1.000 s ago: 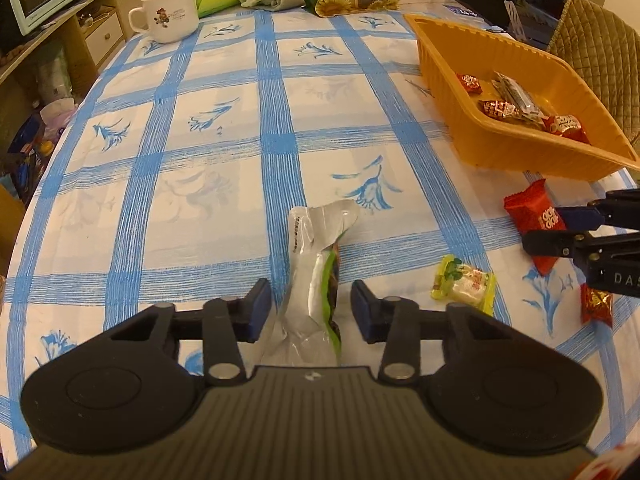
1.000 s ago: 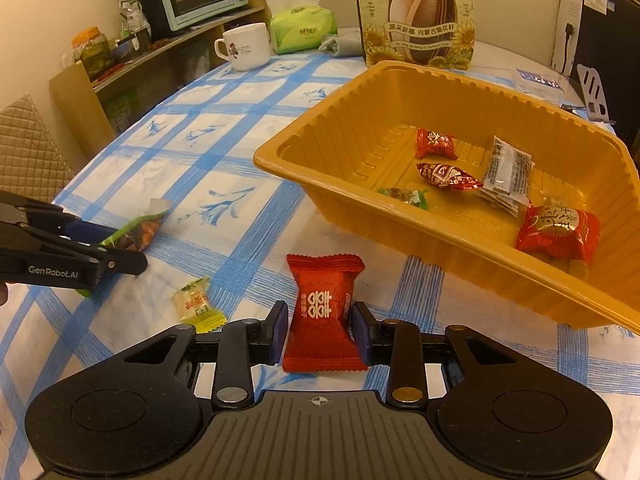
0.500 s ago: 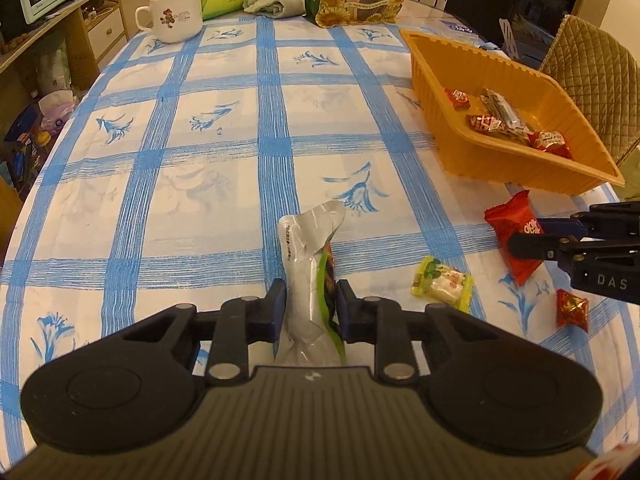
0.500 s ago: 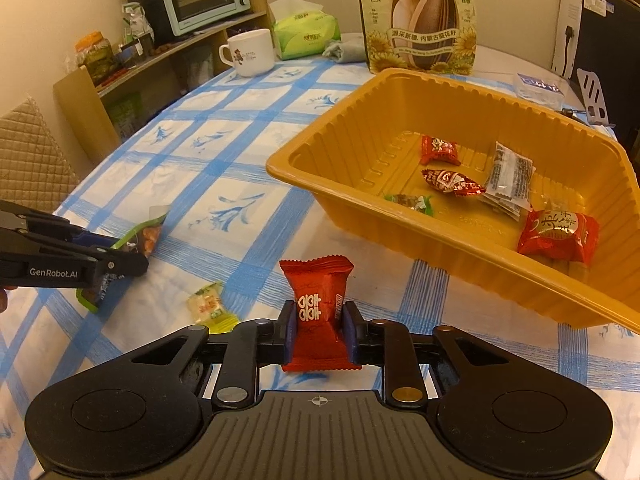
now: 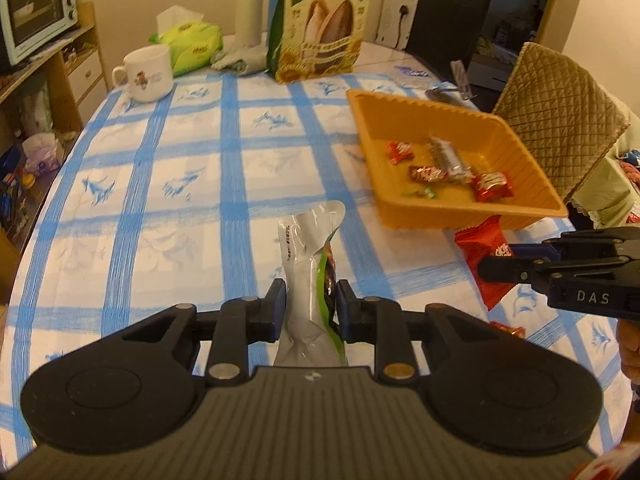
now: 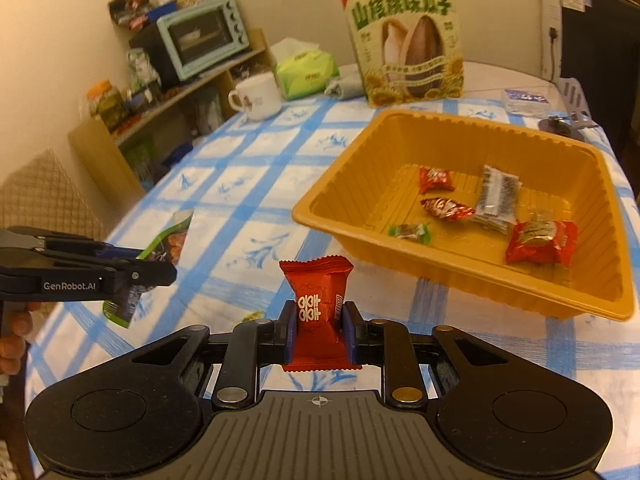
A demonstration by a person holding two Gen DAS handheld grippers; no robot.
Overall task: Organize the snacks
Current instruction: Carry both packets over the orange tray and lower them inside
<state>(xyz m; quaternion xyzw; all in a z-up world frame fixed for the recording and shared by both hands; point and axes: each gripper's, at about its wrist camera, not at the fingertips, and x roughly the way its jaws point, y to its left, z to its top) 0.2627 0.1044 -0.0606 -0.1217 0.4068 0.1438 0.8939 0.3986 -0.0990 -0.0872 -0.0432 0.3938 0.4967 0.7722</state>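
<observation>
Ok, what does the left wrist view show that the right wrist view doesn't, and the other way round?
Only the left wrist view shows the left gripper end-on, shut on the silver-and-green pouch, plus a small red candy on the tablecloth and the white flask.

Only the right wrist view shows the right gripper shut on the red packet face-on.

Both show the orange tray with five snacks inside, the sunflower seed bag, mug and toaster oven.

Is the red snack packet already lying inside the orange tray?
No, the red snack packet is clamped in the right gripper, outside the orange tray.
</observation>
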